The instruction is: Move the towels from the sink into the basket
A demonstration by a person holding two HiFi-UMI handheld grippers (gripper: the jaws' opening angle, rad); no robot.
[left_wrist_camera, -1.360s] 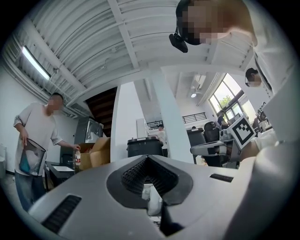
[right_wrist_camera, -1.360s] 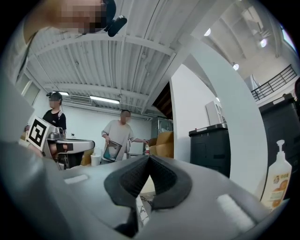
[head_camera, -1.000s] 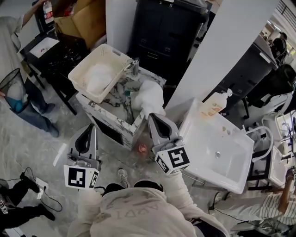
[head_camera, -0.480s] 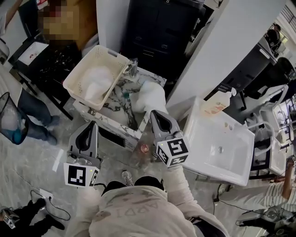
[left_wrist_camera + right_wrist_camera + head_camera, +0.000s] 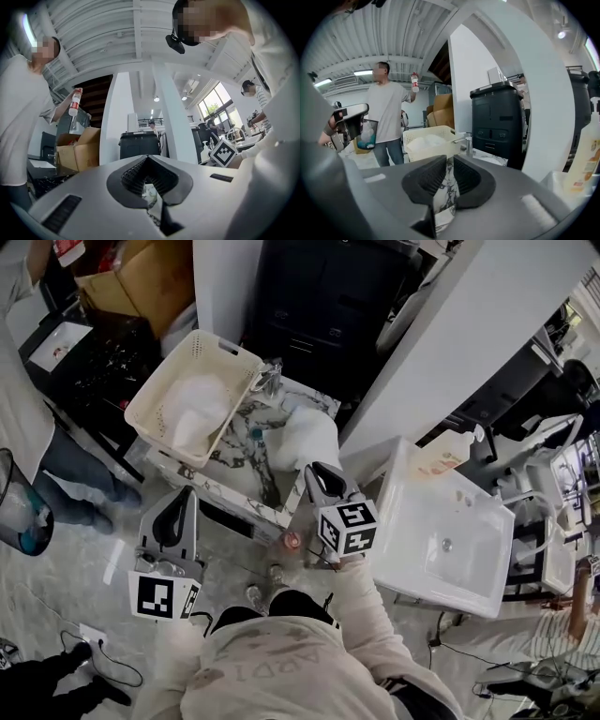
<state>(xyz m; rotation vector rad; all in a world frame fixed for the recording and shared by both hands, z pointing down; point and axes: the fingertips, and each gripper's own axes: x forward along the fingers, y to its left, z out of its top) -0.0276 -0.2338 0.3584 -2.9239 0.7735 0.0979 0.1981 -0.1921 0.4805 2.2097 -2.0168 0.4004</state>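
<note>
1. Your right gripper [image 5: 314,472]: jaws opening, only a slim gap so far. Nothing is between them; just marble shows through the slit.
2. Your left gripper [image 5: 181,498]: tips pressed together, empty, hanging on the near side of the sink [image 5: 246,444].
3. The loose towel [image 5: 305,435] is a bunched white lump at the right end of the marble sink. It lies straight ahead of your right gripper, just past its tips. I can't tell if they touch.
4. The lump reads slightly longer going away from you, so roughly in line with the right jaws. There's no clean edge to aim for.
5. The right gripper is much nearer. The left is well apart, off to the left.
6. The basket [image 5: 230,346] sits on the sink's left end, up and left of the loose towel. The basket towel [image 5: 192,401] is already inside.
7. Likely next: go forward and down onto the lump with the right gripper, then carry it left.
</note>
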